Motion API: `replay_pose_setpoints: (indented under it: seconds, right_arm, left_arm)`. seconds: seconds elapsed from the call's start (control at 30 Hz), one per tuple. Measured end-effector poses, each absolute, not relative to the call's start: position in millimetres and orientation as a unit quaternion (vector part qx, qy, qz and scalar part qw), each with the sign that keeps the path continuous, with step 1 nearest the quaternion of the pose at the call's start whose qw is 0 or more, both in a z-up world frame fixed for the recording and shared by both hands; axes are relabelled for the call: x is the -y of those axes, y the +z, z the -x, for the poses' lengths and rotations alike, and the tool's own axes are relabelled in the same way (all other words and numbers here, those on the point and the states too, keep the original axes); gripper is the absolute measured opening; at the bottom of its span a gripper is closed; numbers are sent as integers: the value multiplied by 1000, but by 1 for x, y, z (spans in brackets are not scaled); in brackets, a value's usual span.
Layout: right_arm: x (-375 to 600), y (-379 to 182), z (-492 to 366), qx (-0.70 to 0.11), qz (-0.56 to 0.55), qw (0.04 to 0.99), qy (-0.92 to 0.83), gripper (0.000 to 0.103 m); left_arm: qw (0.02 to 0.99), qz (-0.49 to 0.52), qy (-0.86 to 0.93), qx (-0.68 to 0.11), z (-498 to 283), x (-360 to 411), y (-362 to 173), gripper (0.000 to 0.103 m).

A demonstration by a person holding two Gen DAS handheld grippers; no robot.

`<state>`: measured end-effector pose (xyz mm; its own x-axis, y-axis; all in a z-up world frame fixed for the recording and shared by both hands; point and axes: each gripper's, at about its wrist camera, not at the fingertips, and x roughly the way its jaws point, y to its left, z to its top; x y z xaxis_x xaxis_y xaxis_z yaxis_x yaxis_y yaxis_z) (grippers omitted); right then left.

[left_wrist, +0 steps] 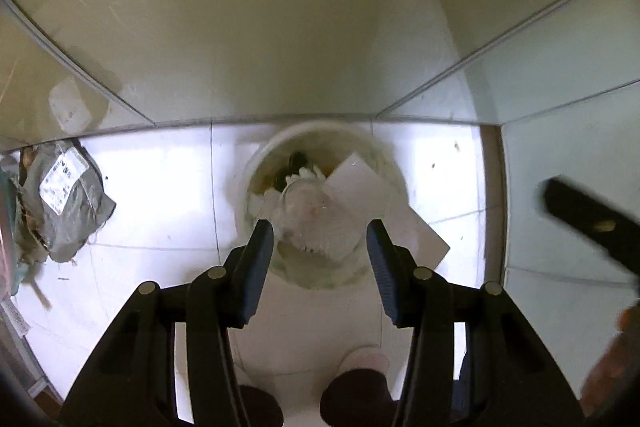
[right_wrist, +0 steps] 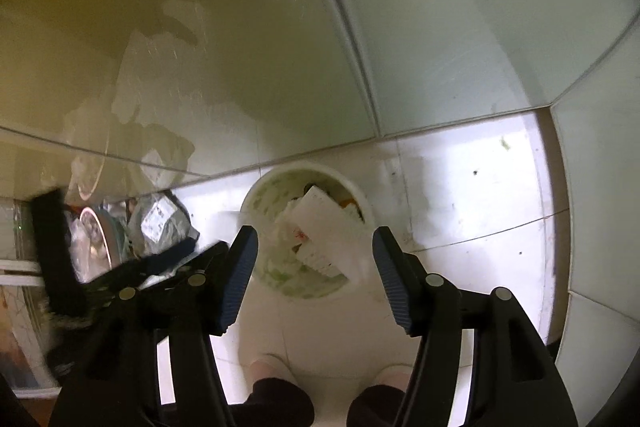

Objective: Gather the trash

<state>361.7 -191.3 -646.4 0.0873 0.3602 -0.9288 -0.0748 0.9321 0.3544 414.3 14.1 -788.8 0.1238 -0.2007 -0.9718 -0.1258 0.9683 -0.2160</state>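
Observation:
A white round trash bin (left_wrist: 394,179) stands on the white tiled floor against the wall, full of trash. A clear plastic cup (left_wrist: 316,215) lies on top of it, beside white paper or foam pieces (left_wrist: 360,183). My left gripper (left_wrist: 320,243) is open just above the bin, its jaws on either side of the cup without touching it. My right gripper (right_wrist: 314,251) is open and empty above the same bin (right_wrist: 256,203), where white foam pieces (right_wrist: 320,223) stick out. The right gripper also shows blurred at the right edge of the left wrist view (left_wrist: 588,223).
A grey crumpled mailer bag with a white label (left_wrist: 68,195) lies on the floor to the left of the bin; it also shows in the right wrist view (right_wrist: 162,223). Bowls and clutter (right_wrist: 96,239) sit further left. Glossy tiled walls (left_wrist: 280,47) close in behind and right. The person's feet (left_wrist: 360,367) stand below.

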Motion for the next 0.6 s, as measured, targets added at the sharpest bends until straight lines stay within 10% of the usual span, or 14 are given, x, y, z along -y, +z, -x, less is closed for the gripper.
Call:
replay_pose_setpoints:
  seconds: [0.27,0.6]
  right_arm:
    - [190,-569,-354,-642,-119,742,152,56]
    - [207,-310,-333,-554,-71,804,203,56]
  left_arm:
    - [758,88,-24,-645,-400,-7,-700,48]
    - [839,57,-10,-541,-346,10,-396,48]
